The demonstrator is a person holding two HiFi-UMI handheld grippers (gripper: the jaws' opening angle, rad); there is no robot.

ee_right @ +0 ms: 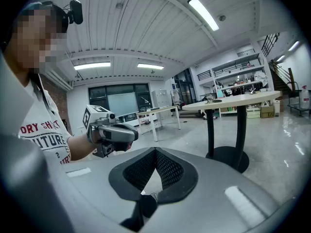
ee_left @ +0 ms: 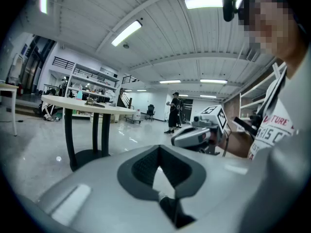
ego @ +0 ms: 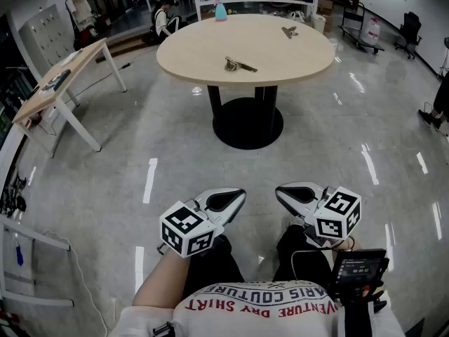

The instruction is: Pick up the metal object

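Observation:
A small metal object [ego: 238,64] lies near the middle of the round wooden table [ego: 203,55], far ahead of me. A second metal piece [ego: 288,31] rests toward the table's far right. Both grippers hang low in front of my legs, well short of the table. My left gripper [ego: 238,196] is shut with nothing in it, and so is my right gripper [ego: 280,192]. In the left gripper view the closed jaws [ee_left: 159,152] point sideways past the right gripper [ee_left: 197,134], with the table [ee_left: 82,106] far off. The right gripper view shows its closed jaws [ee_right: 155,153] and the left gripper [ee_right: 111,130].
A blue bottle [ego: 220,10] stands at the table's far edge. The table rests on a black pedestal base [ego: 247,121]. A rectangular desk [ego: 63,72] stands at the left. Shelving and a seated person [ego: 165,20] are at the back. Another person [ee_left: 174,111] stands far off.

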